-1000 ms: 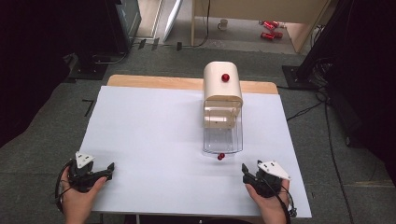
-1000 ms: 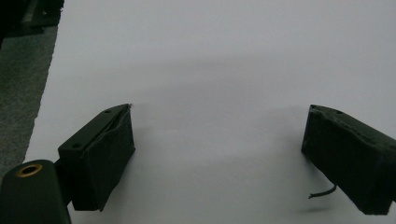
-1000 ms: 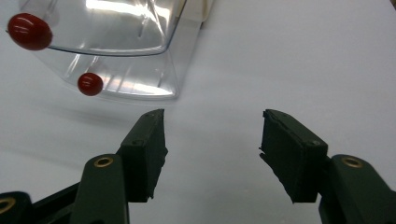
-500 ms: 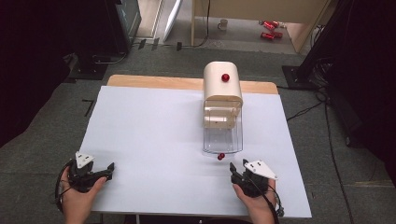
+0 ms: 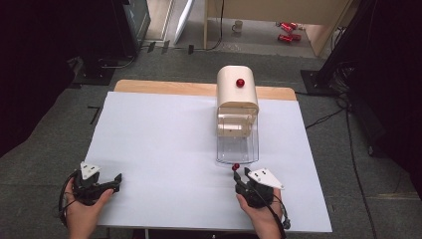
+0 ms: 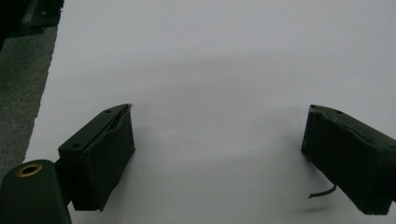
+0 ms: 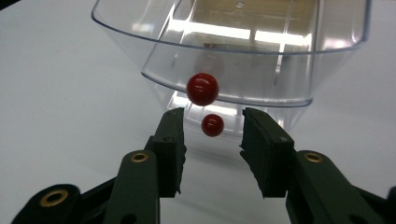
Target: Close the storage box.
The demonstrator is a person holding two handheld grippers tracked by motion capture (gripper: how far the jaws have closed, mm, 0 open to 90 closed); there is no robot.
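We take the clear plastic drawer (image 5: 237,149) as our landmark: it stands pulled out from a cream, round-topped cabinet (image 5: 237,92) near the far middle of the white tabletop (image 5: 159,144). A red knob (image 5: 240,82) sits on the cabinet's top, and a second small red knob (image 5: 235,167) marks the drawer's near face.

Our right gripper (image 5: 241,178) sits just in front of the drawer, on its near side, held in our right hand (image 5: 259,209) with the grey three-cornered plate on top. In the right gripper view, the gripper (image 7: 211,140) points straight at the drawer front (image 7: 233,56). Its jaws stand partly open, with a moderate gap, and they hold nothing. The drawer knob (image 7: 202,88) lies just beyond and above the jaw tips, apart from them; below it we see a smaller red ball (image 7: 212,125), which looks like the knob's reflection in the table surface, though we cannot tell for sure.

Our left gripper (image 5: 117,180) rests well away from the drawer, to its left and nearer to us, close to the table's near edge, in our left hand (image 5: 84,211). In the left gripper view, the gripper (image 6: 217,140) has its jaws spread wide over bare white tabletop (image 6: 210,70), empty. A short dark thread (image 6: 321,192) hangs off the jaw pad on the right of that view.
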